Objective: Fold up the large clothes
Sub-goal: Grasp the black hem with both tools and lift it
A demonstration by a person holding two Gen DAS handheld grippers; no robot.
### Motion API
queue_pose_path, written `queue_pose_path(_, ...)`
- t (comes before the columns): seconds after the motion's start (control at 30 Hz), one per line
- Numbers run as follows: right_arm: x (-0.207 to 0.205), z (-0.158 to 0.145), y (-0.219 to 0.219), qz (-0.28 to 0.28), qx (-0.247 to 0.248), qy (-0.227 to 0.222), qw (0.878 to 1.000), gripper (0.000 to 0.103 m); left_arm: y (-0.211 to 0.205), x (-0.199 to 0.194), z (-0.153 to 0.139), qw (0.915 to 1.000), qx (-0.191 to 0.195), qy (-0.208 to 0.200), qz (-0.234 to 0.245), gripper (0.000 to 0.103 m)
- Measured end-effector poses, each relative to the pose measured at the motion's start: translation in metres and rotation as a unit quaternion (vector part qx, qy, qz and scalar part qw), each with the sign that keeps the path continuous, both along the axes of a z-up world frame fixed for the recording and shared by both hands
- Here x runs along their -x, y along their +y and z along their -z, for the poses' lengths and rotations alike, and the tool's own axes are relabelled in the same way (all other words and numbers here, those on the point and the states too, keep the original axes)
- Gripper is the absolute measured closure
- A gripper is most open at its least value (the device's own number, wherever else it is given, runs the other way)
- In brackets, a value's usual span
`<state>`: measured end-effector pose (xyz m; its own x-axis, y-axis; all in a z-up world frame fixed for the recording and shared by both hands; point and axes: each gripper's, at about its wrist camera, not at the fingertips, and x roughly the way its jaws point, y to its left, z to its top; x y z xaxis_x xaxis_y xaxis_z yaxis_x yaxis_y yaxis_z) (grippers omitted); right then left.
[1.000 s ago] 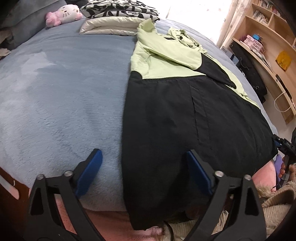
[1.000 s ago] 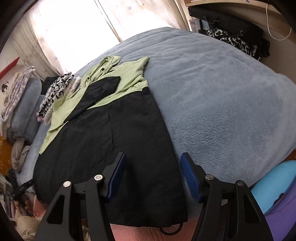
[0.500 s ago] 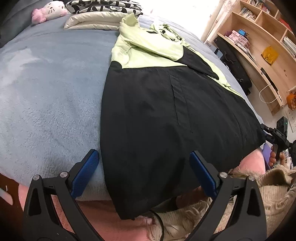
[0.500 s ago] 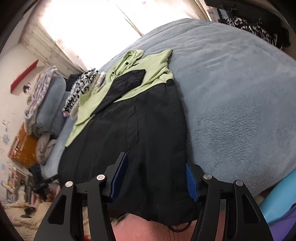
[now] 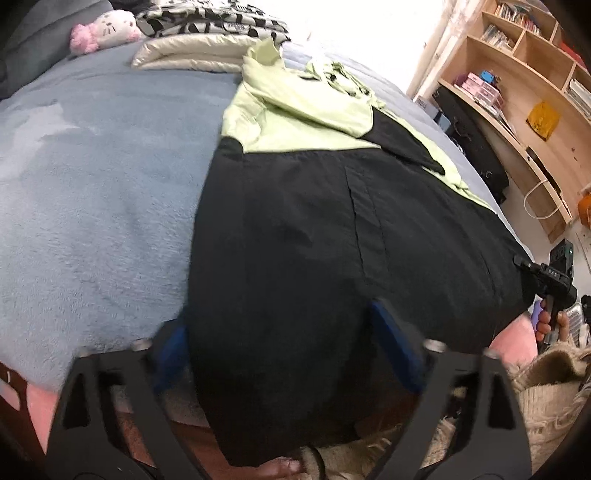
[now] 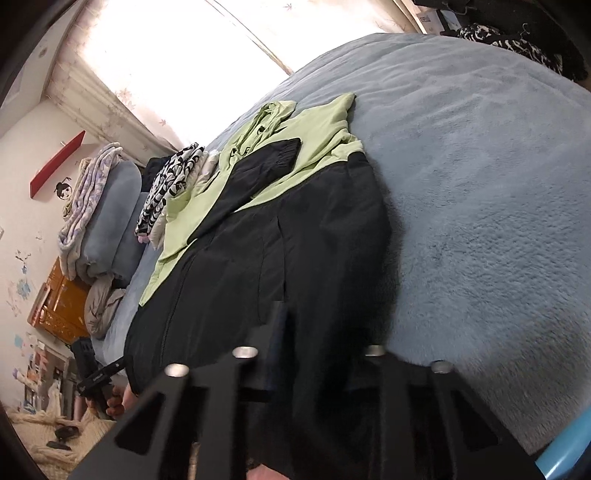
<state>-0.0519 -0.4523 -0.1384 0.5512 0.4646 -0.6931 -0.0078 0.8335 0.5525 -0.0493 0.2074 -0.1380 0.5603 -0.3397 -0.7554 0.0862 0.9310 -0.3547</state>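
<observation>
between the left tongs (image 5: pixel 280 354) hangs the near hem of the jacket (image 5: pixel 314 240), black fabric draped over the bed edge; jaws closing, blue pads either side of the hem corner, not yet pressing as far as can be seen. right tongs (image 6: pixel 317 354) also closing, jaws drawn near together with the jacket's other hem corner bunched between them; pads mostly hidden in dark cloth, appear to pinch it.

ahead of both tongs the jacket lies flat on the blue fleece bed cover (image 5: pixel 92 184), black lower body nearest, pale green upper part and hood farthest. one black sleeve (image 6: pixel 258 173) folded across the green chest.

beyond the jacket's hood: folded cream bedding (image 5: pixel 192 59) under a black-and-white patterned cloth (image 5: pixel 214 18), and a pink-and-white plush toy (image 5: pixel 107 31) off to the left.

far right of the left tongs: wooden shelves (image 5: pixel 524 81) with books and boxes. the person's other hand (image 5: pixel 550 321) shows at the right edge, gripping its black tool handle.
</observation>
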Motion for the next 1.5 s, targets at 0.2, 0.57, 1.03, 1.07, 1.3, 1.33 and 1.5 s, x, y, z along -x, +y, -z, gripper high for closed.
queue_pose_path(0.2, -0.008, 0.002, 0.014, -0.008, 0.007, 0.004, 1.0, 0.087, 0.008, -0.004, 0.001, 0.9996, 0.023, 0.011, -0.01, 0.052)
queue_pose_path(0.57, -0.007, -0.035, 0.027, 0.015, 0.013, -0.021, 1.0, 0.099, 0.002, -0.009, -0.031, 0.9933, 0.08, 0.005, -0.083, 0.103)
queue_pose_path(1.03, 0.047, -0.139, 0.021, 0.025, 0.009, -0.069, 0.997, 0.101, 0.007, 0.056, -0.129, 0.9804, 0.172, -0.049, -0.082, 0.103)
queue_pose_path(1.07, 0.051, -0.14, 0.02, 0.024, 0.01, -0.065, 0.998, 0.101, 0.012, 0.063, -0.131, 0.9791, 0.179, -0.046, -0.085, 0.103)
queue_pose_path(1.3, 0.024, -0.128, 0.003, 0.07, -0.044, -0.037, 0.996, 0.101, 0.035, 0.051, -0.122, 0.9616, 0.245, -0.025, -0.121, 0.103)
queue_pose_path(1.33, 0.014, -0.126, -0.002, 0.087, -0.059, -0.033, 0.994, 0.101, 0.037, 0.04, -0.121, 0.9573, 0.257, -0.028, -0.129, 0.103)
queue_pose_path(1.5, -0.056, -0.117, -0.024, 0.154, -0.118, -0.014, 0.981, 0.101, 0.046, -0.039, -0.121, 0.9402, 0.291, -0.037, -0.173, 0.103)
